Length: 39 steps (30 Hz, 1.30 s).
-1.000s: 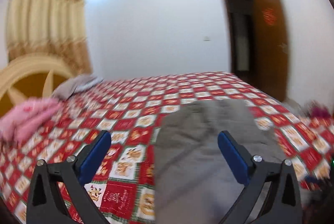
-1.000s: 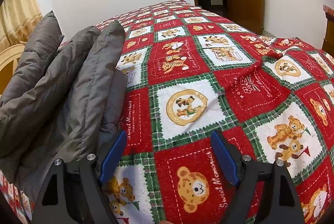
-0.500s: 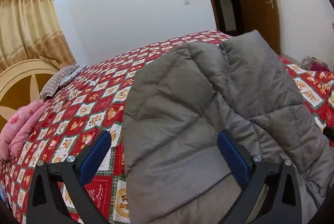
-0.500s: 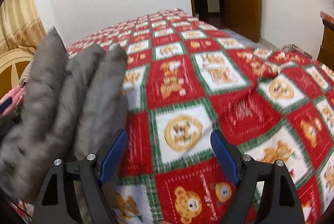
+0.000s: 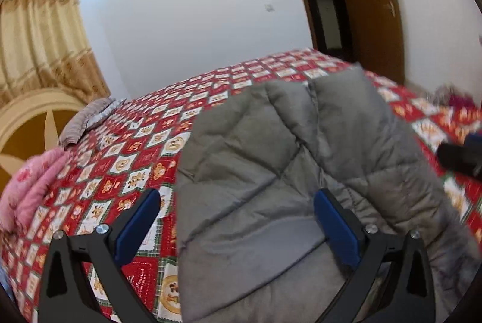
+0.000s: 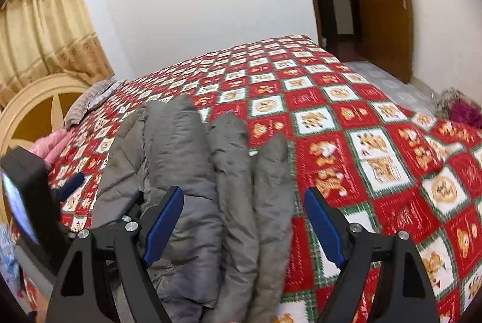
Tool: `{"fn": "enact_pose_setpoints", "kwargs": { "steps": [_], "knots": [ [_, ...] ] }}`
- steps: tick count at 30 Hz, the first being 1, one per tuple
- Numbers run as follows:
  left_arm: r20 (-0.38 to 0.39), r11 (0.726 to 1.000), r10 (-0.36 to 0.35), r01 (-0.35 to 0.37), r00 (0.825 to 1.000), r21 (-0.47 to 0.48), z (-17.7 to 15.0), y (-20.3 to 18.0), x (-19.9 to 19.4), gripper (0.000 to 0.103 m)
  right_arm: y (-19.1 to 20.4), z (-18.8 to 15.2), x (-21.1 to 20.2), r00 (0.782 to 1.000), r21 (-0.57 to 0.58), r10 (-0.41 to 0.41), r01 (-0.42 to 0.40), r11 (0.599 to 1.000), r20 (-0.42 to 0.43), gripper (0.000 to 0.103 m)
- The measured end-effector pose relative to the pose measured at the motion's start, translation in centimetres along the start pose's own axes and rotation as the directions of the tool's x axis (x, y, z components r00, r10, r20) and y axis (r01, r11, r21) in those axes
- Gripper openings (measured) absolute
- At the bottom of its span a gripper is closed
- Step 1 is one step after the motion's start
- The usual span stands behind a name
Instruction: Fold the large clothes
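Bedspread (image 6: 328,100) squares lettered, writing unreadable

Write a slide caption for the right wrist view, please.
Open right gripper hovers over a folded grey puffer jacket on a red teddy-bear patchwork bedspread, left gripper beside it.

Grey padded jacket (image 5: 271,172): lower hem cut off by the bottom edge at 6 o'clock in both wrist views; its folded layers hide the bed cover beneath. Right gripper (image 5: 461,156) in the left wrist view: only a blurred dark tip enters at 3 o'clock, jaws not discernible there. Left gripper (image 6: 70,187) in the right wrist view: largely hidden behind its own black camera body at 9 o'clock. Heap of cloth (image 6: 461,109) on the floor at 3 o'clock: blurred, kind not discernible. Pink bedding (image 5: 33,181) at 9 o'clock: cut off by the lens rim.
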<state>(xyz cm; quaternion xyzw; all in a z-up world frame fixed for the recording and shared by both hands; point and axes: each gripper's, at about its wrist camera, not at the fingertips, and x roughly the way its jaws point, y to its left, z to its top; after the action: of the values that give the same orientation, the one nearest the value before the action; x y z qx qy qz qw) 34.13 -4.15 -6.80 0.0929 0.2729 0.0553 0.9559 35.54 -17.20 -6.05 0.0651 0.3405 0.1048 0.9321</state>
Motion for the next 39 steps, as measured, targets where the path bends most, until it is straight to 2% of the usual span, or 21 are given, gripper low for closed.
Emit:
{"fn": "enact_pose_setpoints", "kwargs": {
  "steps": [5,12,15,17,19,23,31,39],
  "knots": [
    [-0.046,1.000,-0.003,0.002,0.999,-0.019,-0.3,0.9,1.3,0.103,1.9,0.0,1.4,1.000,-0.037,0.007,-0.007,0.999,-0.025,0.081],
    [-0.025,0.999,0.022,-0.023,0.999,-0.044,0.4,2.7,1.2,0.103,2.2,-2.4,3.3,0.996,-0.068,-0.023,0.017,0.998,-0.085,0.075],
    [-0.040,0.999,0.037,-0.038,0.999,-0.025,0.6,2.9,2.0,0.103,1.7,-3.1,3.7,0.995,-0.060,-0.026,0.020,0.998,-0.099,0.067],
    [-0.056,0.999,0.039,-0.040,0.998,-0.017,0.5,2.8,2.8,0.103,1.7,-3.5,3.9,0.994,-0.067,-0.024,0.017,0.998,-0.111,0.053],
    [-0.079,1.000,0.024,-0.025,0.997,-0.018,0.3,2.7,3.5,0.103,1.7,-3.9,4.2,0.992,-0.077,-0.025,0.016,0.997,-0.122,0.048],
    [-0.092,1.000,0.001,-0.002,0.996,-0.016,-0.2,1.7,3.9,0.103,1.0,-4.9,4.5,0.990,-0.072,-0.037,0.027,0.997,-0.136,0.047],
    [-0.079,0.999,0.005,-0.002,0.997,0.038,-0.6,-1.0,3.8,0.103,-0.3,-6.2,5.0,0.985,-0.063,-0.067,0.058,0.996,-0.160,0.047],
    [-0.105,0.999,-0.024,0.026,0.994,0.023,-1.4,-2.2,4.8,0.103,-1.1,-7.0,5.4,0.981,-0.073,-0.091,0.080,0.994,-0.173,0.047]
  ]
}}
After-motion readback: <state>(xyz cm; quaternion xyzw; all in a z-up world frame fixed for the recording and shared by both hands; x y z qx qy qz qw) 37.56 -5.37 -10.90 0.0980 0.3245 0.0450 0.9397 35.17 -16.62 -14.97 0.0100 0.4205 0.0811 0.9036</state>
